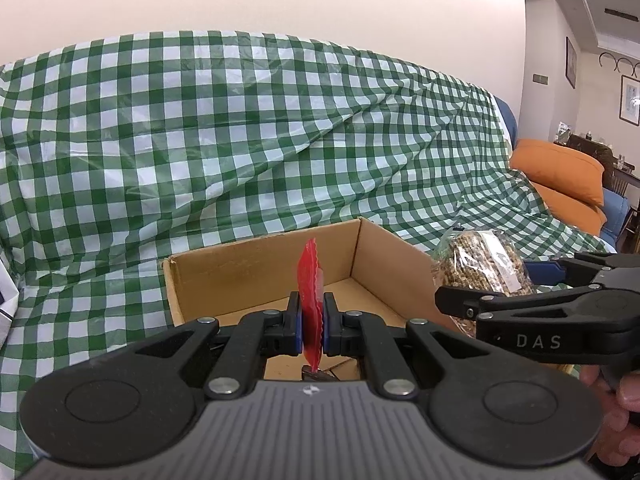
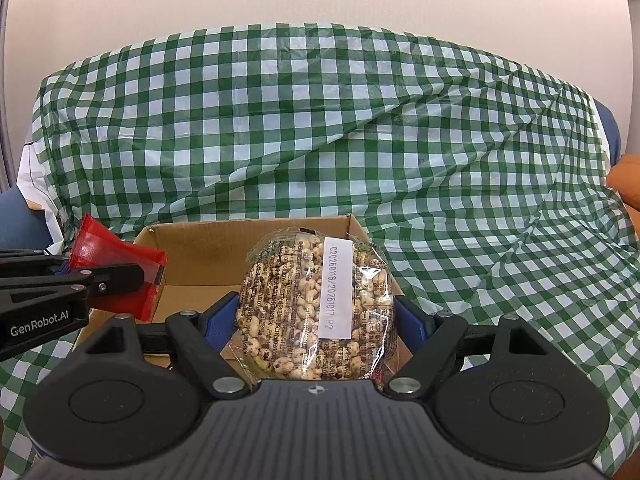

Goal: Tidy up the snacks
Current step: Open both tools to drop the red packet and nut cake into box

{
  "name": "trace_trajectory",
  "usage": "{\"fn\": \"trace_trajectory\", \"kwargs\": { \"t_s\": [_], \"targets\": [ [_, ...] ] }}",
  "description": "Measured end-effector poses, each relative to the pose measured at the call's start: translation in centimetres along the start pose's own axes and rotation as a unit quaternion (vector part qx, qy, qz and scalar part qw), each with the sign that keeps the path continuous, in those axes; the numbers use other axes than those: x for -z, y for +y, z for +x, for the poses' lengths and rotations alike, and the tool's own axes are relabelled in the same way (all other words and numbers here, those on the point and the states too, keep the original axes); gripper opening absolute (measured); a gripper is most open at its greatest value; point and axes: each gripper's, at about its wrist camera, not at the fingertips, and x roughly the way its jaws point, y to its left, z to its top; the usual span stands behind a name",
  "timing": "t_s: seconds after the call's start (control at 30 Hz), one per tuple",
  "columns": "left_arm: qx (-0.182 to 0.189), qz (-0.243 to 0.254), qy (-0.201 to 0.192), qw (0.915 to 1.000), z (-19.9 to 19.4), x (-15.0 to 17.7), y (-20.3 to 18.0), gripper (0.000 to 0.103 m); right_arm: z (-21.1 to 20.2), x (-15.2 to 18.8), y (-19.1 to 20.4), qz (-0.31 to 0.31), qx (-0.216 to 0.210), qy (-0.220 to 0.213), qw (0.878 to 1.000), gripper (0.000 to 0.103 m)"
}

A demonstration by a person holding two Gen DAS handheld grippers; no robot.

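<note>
while both hands tilt down over box [image 2: 188,248], l gripper [image 1: 311,322] pinches red packet [image 1: 310,276]

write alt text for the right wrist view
The right tool grips a clear bag of puffed snacks over an open cardboard box on a green checked cloth. At left, the left tool holds a red packet above the box.

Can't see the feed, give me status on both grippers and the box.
Left gripper clamps red packet. Right gripper grips puffed-grain bag. Both over cardboard box. Nothing blocking.
</note>
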Motion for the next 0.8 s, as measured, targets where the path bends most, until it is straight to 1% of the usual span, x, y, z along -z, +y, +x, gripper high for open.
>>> {"fn": "trace_trajectory", "kwargs": {
  "t_s": [0.03,0.1,0.17,0.2,0.3,0.37,0.4,0.47,0.53,0.6,0.67,0.73,0.8],
  "targets": [
    [0.005,-0.003,0.002,1.0000,0.0,0.0,0.0,0.010,0.1,0.0,0.0,0.000,0.000,0.003,1.000,0.082],
    [0.015,-0.009,0.001,0.9998,-0.1,-0.1,0.1,0.014,0.7,0.2,0.0,0.002,-0.003,0.022,1.000,0.083],
    [0.018,-0.011,0.000,0.9998,-0.2,-0.1,0.0,0.034,1.0,0.2,0.0,-0.003,0.003,0.030,1.000,0.088],
    [0.013,-0.008,-0.001,0.9999,-0.2,-0.1,-0.1,0.036,1.0,0.2,0.0,-0.004,0.005,0.029,1.000,0.089],
    [0.010,-0.005,-0.003,0.9999,-0.4,-0.1,-0.1,0.037,1.0,0.2,-0.3,0.004,0.006,0.031,0.999,0.091],
    [0.004,-0.002,-0.007,1.0000,-0.7,-0.1,-0.1,0.049,1.0,0.2,-0.6,0.009,0.009,0.031,0.999,0.092],
    [0.001,0.001,-0.010,0.9999,-1.0,-0.1,-0.1,0.053,1.0,0.1,-0.6,0.012,0.010,0.031,0.999,0.092],
    [-0.011,0.009,-0.024,0.9996,-1.9,0.0,0.0,0.070,0.8,0.2,-0.8,0.017,0.011,0.029,0.999,0.094],
    [-0.028,0.015,-0.027,0.9991,-2.8,0.0,0.0,0.080,0.5,0.2,-1.1,0.022,0.009,0.026,0.999,0.097],
    [-0.035,0.004,-0.010,0.9993,-3.6,-0.2,0.1,0.082,-0.7,0.5,-0.5,0.026,0.009,0.016,0.999,0.099],
    [-0.046,-0.012,0.003,0.9989,-4.7,-0.6,0.0,0.086,-1.5,0.5,-0.8,0.030,0.003,0.007,1.000,0.102],
    [-0.071,-0.017,-0.008,0.9973,-6.2,-0.8,-0.7,0.087,-2.1,0.5,-1.3,0.037,-0.004,0.008,0.999,0.102],
    [-0.095,-0.021,-0.024,0.9950,-7.9,-0.8,-1.8,0.092,-2.6,0.7,-1.8,0.045,-0.006,0.019,0.999,0.102]
  ]
}}
